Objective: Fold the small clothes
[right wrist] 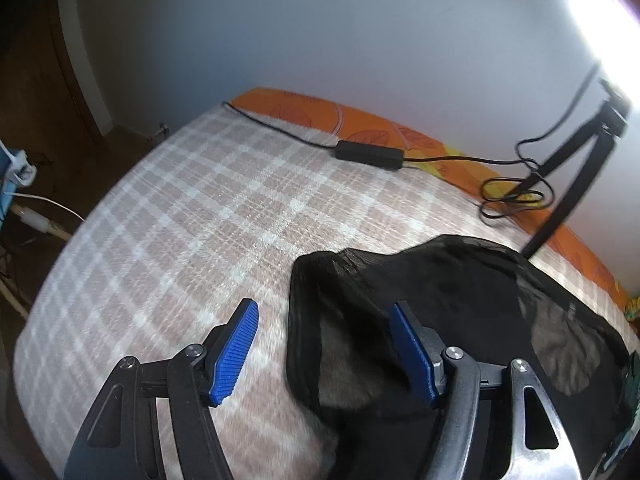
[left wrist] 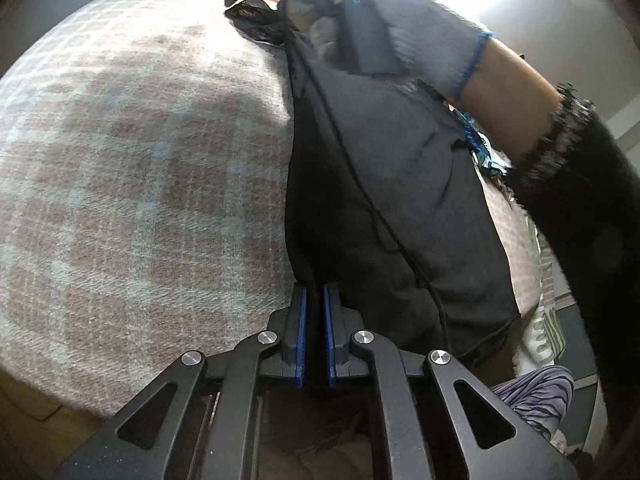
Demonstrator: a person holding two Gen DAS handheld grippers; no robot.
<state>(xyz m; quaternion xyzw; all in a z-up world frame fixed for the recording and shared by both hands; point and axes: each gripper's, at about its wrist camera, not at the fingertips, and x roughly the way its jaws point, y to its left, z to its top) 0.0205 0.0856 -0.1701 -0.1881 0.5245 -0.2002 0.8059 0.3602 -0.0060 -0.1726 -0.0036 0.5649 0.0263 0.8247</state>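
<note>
**Inspector:** Left gripper [left wrist: 315, 300], condition?

**Assistant:** Blue pads drawn nearly together and clenched on the near edge of the dark garment [left wrist: 400, 184]. A strip of the cloth's hem runs up between them. From the jaws the garment stretches away forward and to their right, across the checked bedcover [left wrist: 140, 160].

**Inspector:** And the right gripper [right wrist: 324, 340]?

**Assistant:** Jaws released, standing wide apart, nothing pinched. The left pad [right wrist: 234, 350] hangs over bare bedcover; the right pad [right wrist: 412, 350] hangs over the cloth. The garment's sheer rounded end lies between and ahead of the jaws, toward their right side. I cannot tell whether either pad touches the fabric.

**Inspector:** The person?

**Assistant:** In the left wrist view, a hand in a pale glove [left wrist: 400, 20] grips the right tool's handle, ahead of and above the left jaws, at the garment's far end. A dark sleeve [left wrist: 580, 200] follows to the right.

**Inspector:** Other items?

**Assistant:** Beyond the right jaws, a black cable with an inline box [right wrist: 368, 155] crosses the far edge of the bed beside an orange sheet [right wrist: 360, 124]. A black tripod [right wrist: 568, 184] stands ahead to the right.
</note>
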